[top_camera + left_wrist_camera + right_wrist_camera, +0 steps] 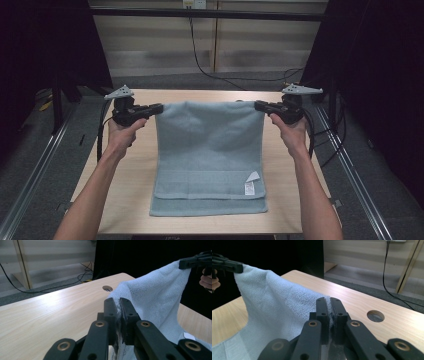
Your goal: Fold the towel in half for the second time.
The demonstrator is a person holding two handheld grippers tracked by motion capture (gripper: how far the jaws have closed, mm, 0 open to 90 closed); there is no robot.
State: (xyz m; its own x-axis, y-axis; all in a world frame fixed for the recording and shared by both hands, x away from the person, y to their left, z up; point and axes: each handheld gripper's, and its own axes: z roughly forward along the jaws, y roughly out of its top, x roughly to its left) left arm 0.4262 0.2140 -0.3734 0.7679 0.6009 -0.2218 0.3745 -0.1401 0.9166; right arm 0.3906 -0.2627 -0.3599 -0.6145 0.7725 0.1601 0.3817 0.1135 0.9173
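Note:
A light blue towel (207,150) hangs stretched between my two grippers above the wooden table (125,200). My left gripper (159,108) is shut on its far left corner, and my right gripper (259,105) is shut on its far right corner. The towel's near part lies folded on the table, with a white label (250,182) near its right edge. In the left gripper view the towel (155,297) is pinched between the jaws of my left gripper (118,300). In the right gripper view the towel (274,305) is pinched by my right gripper (327,299).
A round cable hole (375,315) lies in the table near the right far corner. Black cables (200,60) trail over the floor behind the table. Metal rails (30,170) run along both sides, and bare wood shows left and right of the towel.

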